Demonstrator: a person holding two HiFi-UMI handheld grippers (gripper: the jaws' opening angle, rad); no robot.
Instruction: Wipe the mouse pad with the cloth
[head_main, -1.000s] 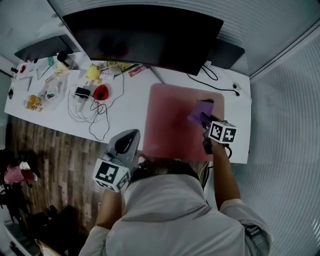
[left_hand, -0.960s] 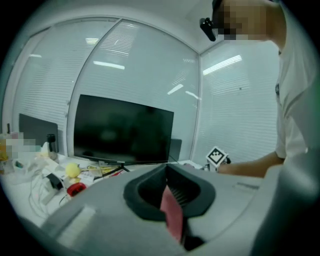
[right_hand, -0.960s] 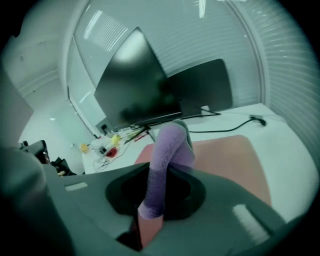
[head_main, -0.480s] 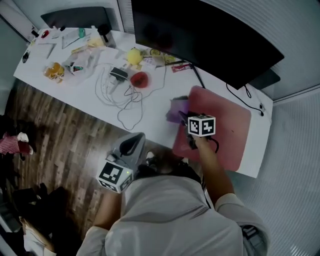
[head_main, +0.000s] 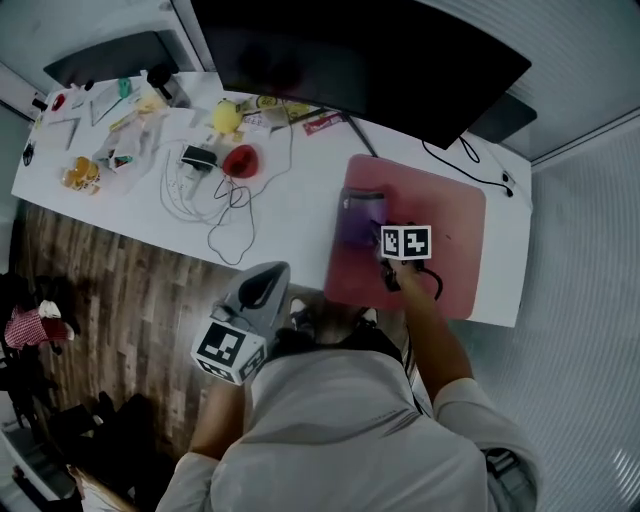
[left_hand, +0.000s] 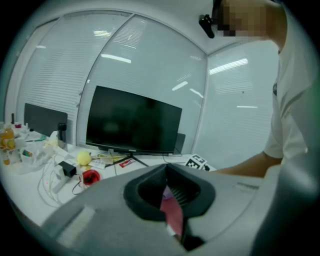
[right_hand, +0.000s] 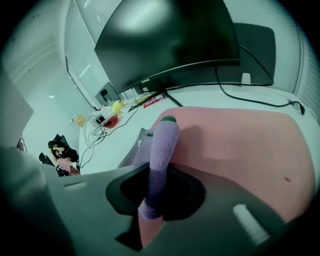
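A pink mouse pad (head_main: 430, 215) lies on the white desk (head_main: 280, 200) in front of the monitor. My right gripper (head_main: 372, 228) is shut on a purple cloth (head_main: 357, 222), which rests on the pad's left part. In the right gripper view the cloth (right_hand: 162, 150) stands rolled between the jaws over the pad (right_hand: 240, 140). My left gripper (head_main: 262, 282) hangs off the desk's front edge above the floor, close to the person's body, shut and holding nothing (left_hand: 166, 170).
A large dark monitor (head_main: 360, 60) stands at the desk's back, its stand foot just behind the pad. White cables (head_main: 200, 200), a red object (head_main: 240, 160), a yellow object (head_main: 227, 117) and small clutter fill the desk's left half. A black cable (head_main: 470, 160) runs behind the pad.
The right gripper has dragged the cloth from the pad's back right corner across to its left edge, then slightly back onto the left part. The left gripper stayed put.
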